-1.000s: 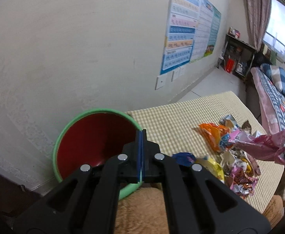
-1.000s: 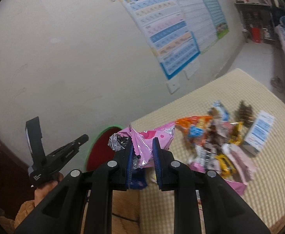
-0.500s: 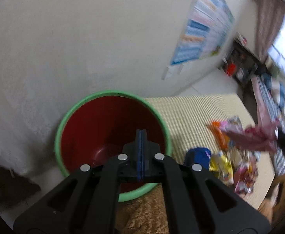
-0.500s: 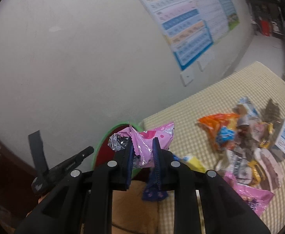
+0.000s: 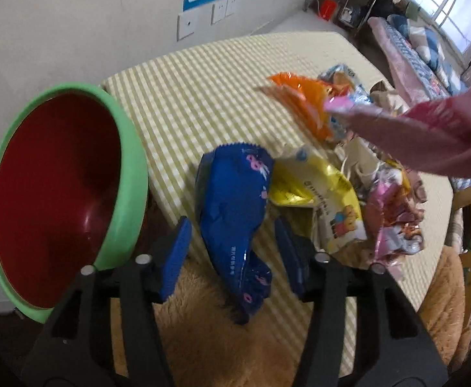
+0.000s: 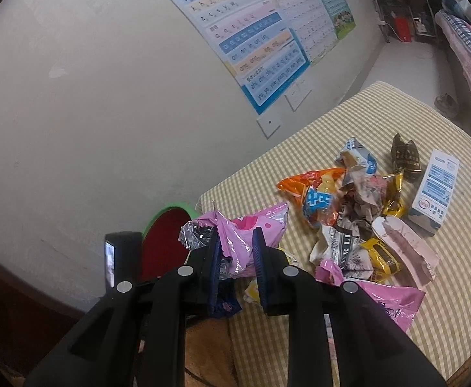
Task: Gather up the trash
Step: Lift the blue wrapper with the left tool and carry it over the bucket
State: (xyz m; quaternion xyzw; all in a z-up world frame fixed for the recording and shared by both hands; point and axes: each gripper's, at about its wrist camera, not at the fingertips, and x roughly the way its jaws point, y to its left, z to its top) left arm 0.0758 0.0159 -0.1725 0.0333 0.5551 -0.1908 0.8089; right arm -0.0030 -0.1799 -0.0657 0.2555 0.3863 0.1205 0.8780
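My left gripper point(image 5: 232, 225) points down at the table's near edge, its jaws opening. A blue snack wrapper point(image 5: 232, 193) lies between the fingers, half over the edge, and the pads do not touch it. A green bin with a red inside point(image 5: 128, 174) stands just left of it, beside the table. My right gripper point(image 6: 236, 238) is shut on a pink foil wrapper point(image 6: 251, 222), held in the air near the bin point(image 6: 167, 225). In the left wrist view that pink wrapper point(image 5: 429, 135) reaches in from the right.
A checked yellow tablecloth point(image 5: 203, 96) covers the table. Several crumpled wrappers point(image 6: 358, 219), an orange one point(image 5: 303, 103), a yellow one point(image 5: 319, 193) and a white carton point(image 6: 435, 187) lie on it. Tan fuzzy fabric point(image 5: 203, 338) is below the edge. The wall is close behind.
My left gripper swung from above the bin down to the table edge and went from shut to open around the blue wrapper. The right gripper still holds the pink wrapper and has sunk slightly.
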